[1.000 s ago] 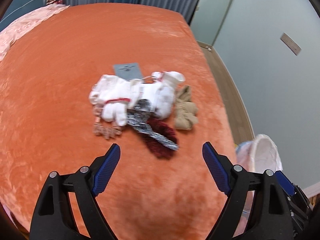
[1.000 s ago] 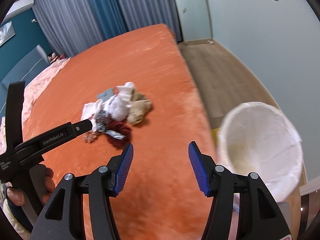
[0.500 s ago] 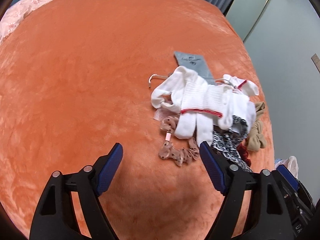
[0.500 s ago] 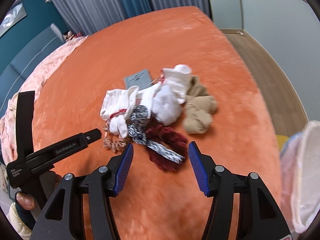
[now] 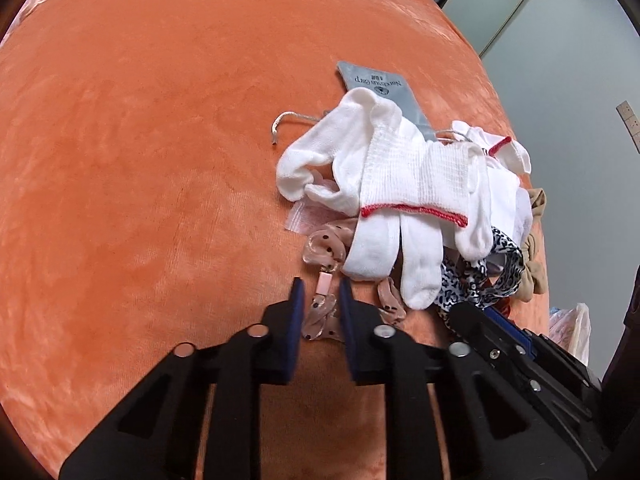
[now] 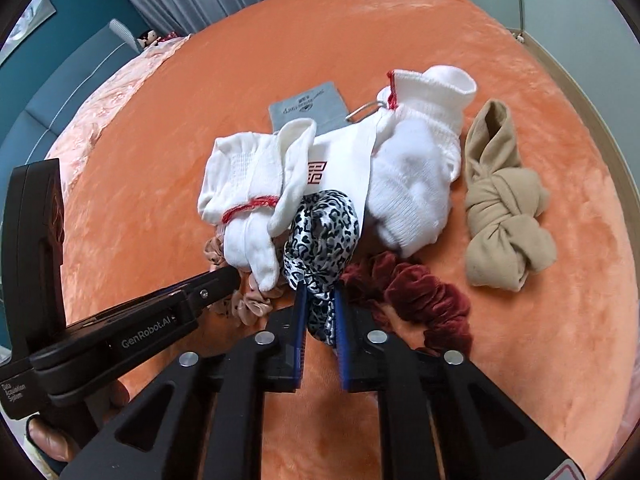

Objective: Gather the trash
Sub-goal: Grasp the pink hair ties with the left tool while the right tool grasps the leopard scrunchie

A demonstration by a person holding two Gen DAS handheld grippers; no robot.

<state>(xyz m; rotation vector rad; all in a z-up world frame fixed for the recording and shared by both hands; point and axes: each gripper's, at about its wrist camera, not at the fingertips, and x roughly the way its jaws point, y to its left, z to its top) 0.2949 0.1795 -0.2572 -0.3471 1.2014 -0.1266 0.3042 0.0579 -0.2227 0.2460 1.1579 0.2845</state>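
My left tongs (image 5: 320, 294) are closing on the pink dotted scrunchie (image 5: 320, 312), right tongs (image 6: 320, 296) closing on the leopard scrunchie (image 6: 322, 236), both in the pile near the bed's (image 5: 140, 140) foot edge.

The white socks (image 5: 404, 184) cover most of the grey card (image 5: 380, 88) and the dotted pink scrunchie (image 5: 324, 246). The plastic bag (image 5: 570, 330) is partly hidden behind the right tool (image 5: 520, 364).
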